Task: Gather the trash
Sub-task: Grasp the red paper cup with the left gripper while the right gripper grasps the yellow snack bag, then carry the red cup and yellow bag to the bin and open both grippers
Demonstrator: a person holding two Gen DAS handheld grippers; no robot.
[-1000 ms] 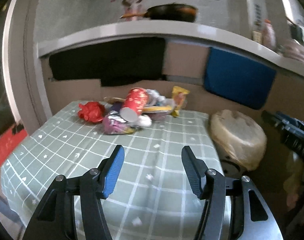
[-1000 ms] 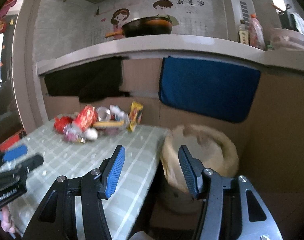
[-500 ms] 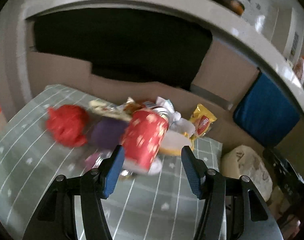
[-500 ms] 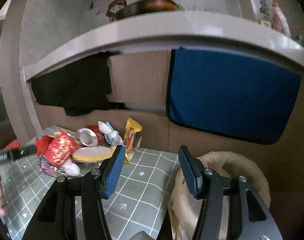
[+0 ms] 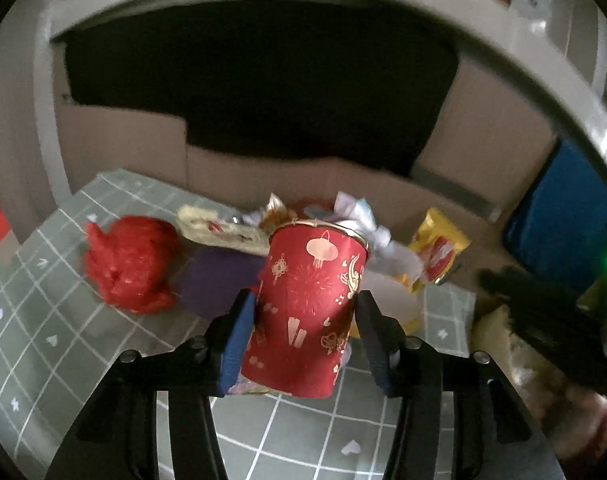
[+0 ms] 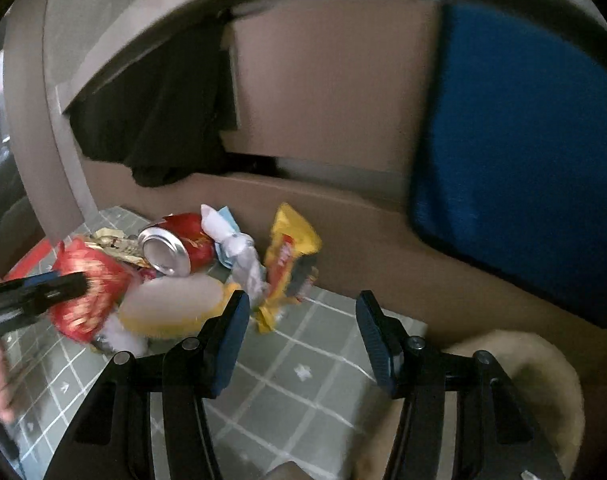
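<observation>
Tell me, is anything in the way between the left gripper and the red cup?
No, nothing visible is. The red cup already sits between the fingers of the left gripper, whose jaws are closing on it. The rest of the trash lies behind and beside it: a red wad to the left and a yellow wrapper behind to the right.

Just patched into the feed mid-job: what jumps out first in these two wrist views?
The red paper cup with gold festive print fills the middle of the left wrist view, sitting between the left gripper jaws as they close on it. Behind it is a trash pile on the green checked tablecloth: a crumpled red wad, a crushed red can and a yellow snack wrapper. The right gripper hangs open and empty near that wrapper.
</observation>
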